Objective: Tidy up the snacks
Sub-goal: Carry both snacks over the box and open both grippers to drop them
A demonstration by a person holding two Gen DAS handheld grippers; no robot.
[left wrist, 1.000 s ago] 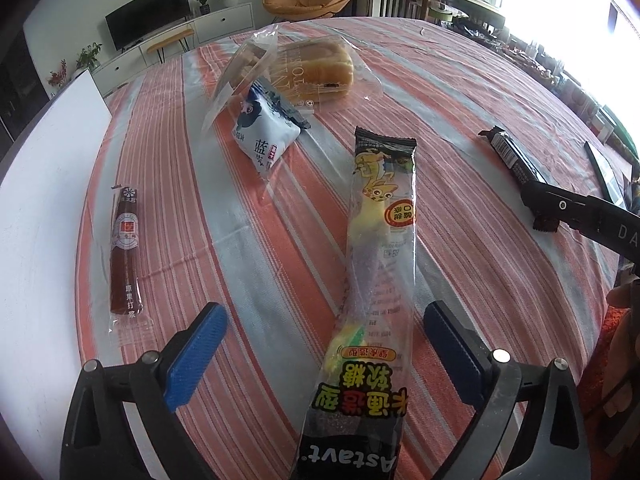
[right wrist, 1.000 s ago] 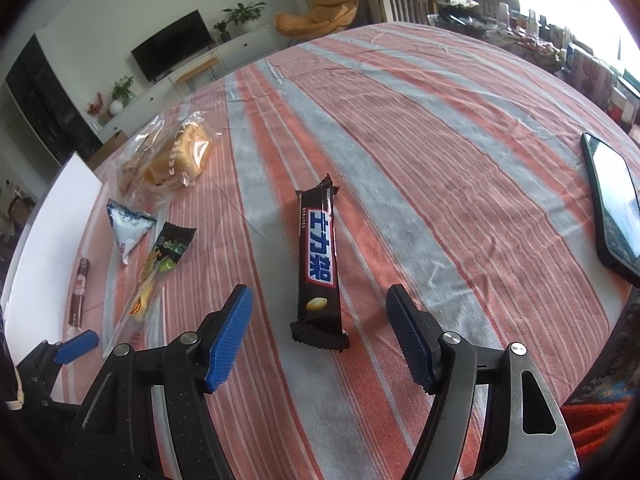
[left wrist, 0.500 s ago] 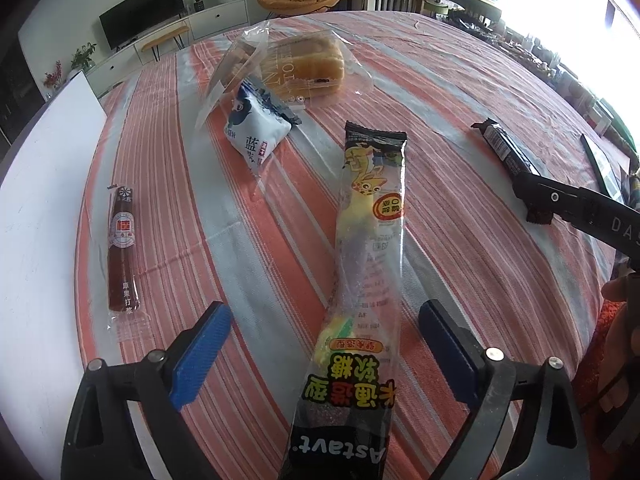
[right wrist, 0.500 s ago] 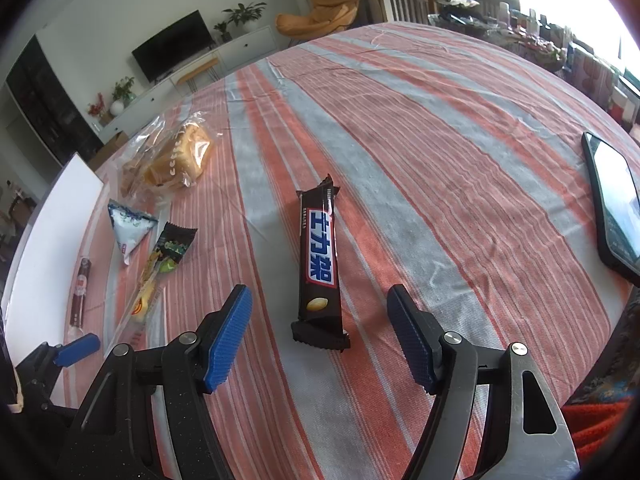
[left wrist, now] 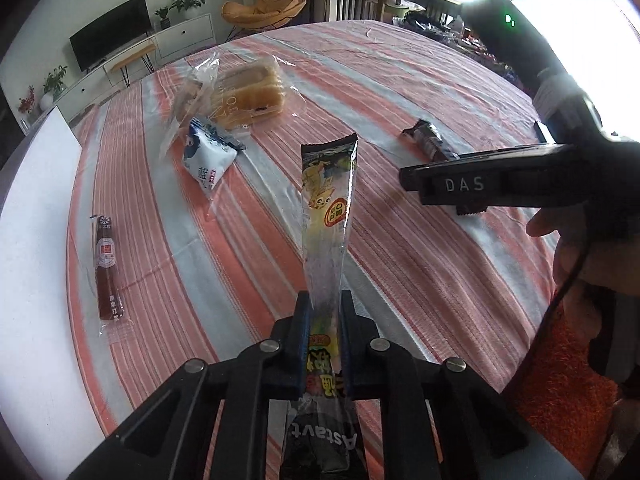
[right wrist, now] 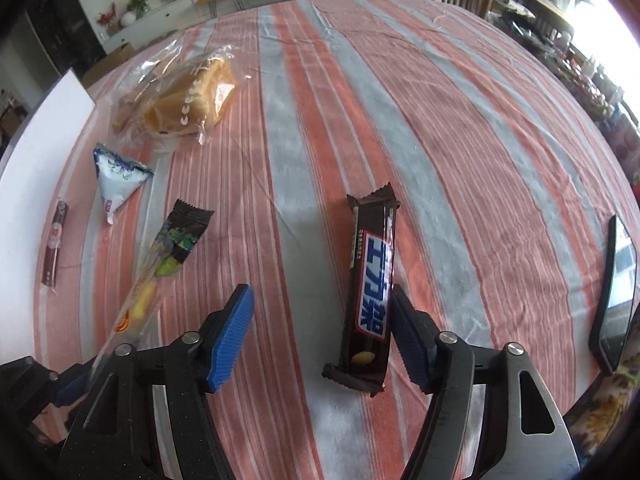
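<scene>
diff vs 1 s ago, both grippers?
Left gripper shut on the gummy candy pack and tipped its far end up. Right gripper jaws are closing around the chocolate bar, one pad touching, not yet clamped. Bread bag, triangle pack, sausage stick unmoved.

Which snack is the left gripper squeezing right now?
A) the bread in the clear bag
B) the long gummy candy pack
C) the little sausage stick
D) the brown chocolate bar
B: in the left wrist view the left gripper has its blue pads pressed onto both sides of the long gummy candy pack, while the bread, chocolate bar and sausage lie apart from it on the striped cloth.
</scene>
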